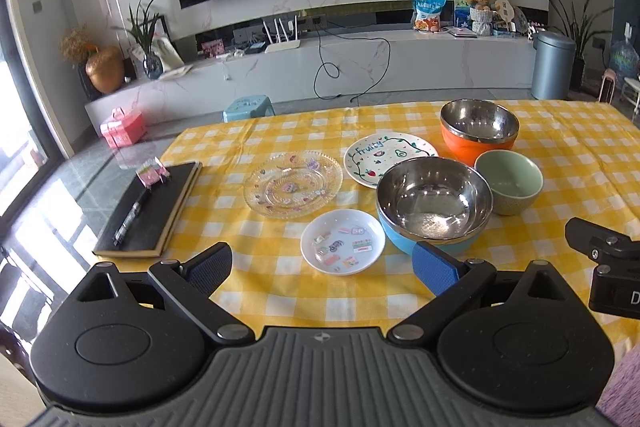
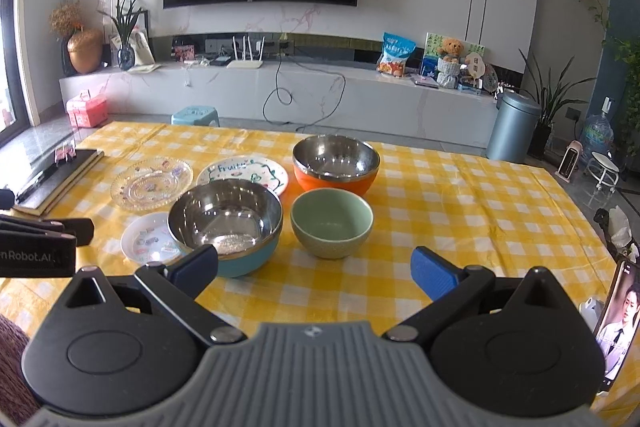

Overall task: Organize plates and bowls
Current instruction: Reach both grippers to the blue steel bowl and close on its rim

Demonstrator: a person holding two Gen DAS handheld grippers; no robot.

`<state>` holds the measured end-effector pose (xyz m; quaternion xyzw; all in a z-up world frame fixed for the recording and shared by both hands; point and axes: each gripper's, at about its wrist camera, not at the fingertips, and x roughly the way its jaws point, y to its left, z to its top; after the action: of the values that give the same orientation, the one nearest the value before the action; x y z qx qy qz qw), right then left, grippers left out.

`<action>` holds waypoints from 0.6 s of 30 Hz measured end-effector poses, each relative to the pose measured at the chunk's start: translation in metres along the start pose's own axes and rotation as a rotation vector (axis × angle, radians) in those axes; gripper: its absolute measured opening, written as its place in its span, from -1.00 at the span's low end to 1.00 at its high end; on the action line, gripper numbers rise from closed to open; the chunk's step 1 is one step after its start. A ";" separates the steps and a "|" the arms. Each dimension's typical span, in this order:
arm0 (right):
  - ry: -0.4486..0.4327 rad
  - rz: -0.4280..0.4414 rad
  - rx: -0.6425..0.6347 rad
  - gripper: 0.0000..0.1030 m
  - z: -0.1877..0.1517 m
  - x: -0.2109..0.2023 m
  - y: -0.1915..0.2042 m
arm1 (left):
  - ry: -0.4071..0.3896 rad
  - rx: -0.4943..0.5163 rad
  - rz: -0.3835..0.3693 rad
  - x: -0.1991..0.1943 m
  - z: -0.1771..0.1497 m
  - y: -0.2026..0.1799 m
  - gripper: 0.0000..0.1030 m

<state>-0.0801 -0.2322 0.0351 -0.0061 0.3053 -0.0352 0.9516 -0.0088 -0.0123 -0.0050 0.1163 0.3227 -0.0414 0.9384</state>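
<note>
On a table under a yellow checked cloth (image 1: 560,147) stand three plates and three bowls, all upright with their mouths up. The glass plate (image 1: 293,184) lies farthest left, near a black notebook (image 1: 150,211) that carries a pen (image 1: 130,221) lying along the book's long side. Just right of the glass plate is the "Fruity" plate (image 1: 390,157), its lettering running up toward the right in the left wrist view. The small white plate (image 1: 343,241) sits nearest, its rim touching or just beside the blue bowl (image 1: 434,205). The blue bowl overlaps the near edge of the "Fruity" plate in both views. The green bowl (image 2: 331,222) stands just right of the blue bowl, and the orange bowl (image 2: 336,163) sits behind both.

The left gripper (image 1: 322,263) hovers over the near cloth with jaws spread wide, holding nothing; the white plate lies just beyond them. The right gripper (image 2: 314,269) is likewise wide open and empty, pointing at the green bowl.
</note>
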 end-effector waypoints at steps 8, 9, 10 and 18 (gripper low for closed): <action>-0.010 0.119 0.090 0.95 0.009 0.003 -0.011 | -0.086 -0.076 -0.034 -0.006 0.018 0.002 1.00; 0.003 0.147 0.111 0.95 0.011 0.007 -0.013 | -0.094 -0.103 -0.037 -0.004 0.020 0.003 1.00; 0.019 0.163 0.126 0.95 0.015 0.011 -0.014 | -0.098 -0.134 -0.043 0.000 0.023 0.009 1.00; 0.115 0.113 0.193 0.95 0.040 0.055 -0.011 | -0.045 -0.212 -0.073 0.035 0.037 0.014 1.00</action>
<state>-0.0132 -0.2473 0.0362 0.1047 0.3544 -0.0107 0.9291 0.0433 -0.0080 0.0045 0.0038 0.3083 -0.0439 0.9503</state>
